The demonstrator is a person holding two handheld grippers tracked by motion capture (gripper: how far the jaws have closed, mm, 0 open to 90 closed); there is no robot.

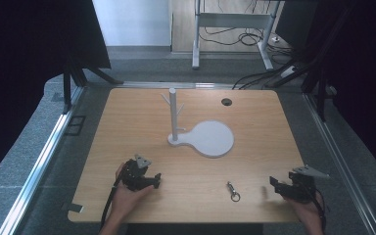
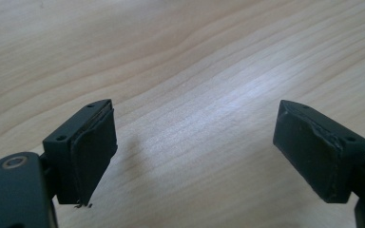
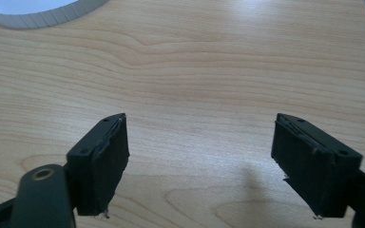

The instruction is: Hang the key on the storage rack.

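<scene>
Two grippers rest low in the high view, both with jaws spread wide and nothing between them. The left gripper [image 1: 155, 180] sits at lower left of centre, held by a hand [image 1: 127, 193] that comes in from the bottom edge; in the left gripper view its pads [image 2: 92, 152] stand far apart over bare wood. The right gripper [image 1: 270, 185] lies near the lower right corner of the table [image 1: 127, 122], its hand [image 1: 309, 208] behind it; in the right gripper view its pads [image 3: 109, 161] are equally parted above the grain.

Between the two, nearer the right one and touching neither, a small metal clip [image 1: 233, 191] lies flat on the wood at lower centre. Farther up, mid-frame, a white stand [image 1: 173, 115] rises upright from a round white base [image 1: 213, 139], whose rim shows at the upper left of the right gripper view.
</scene>
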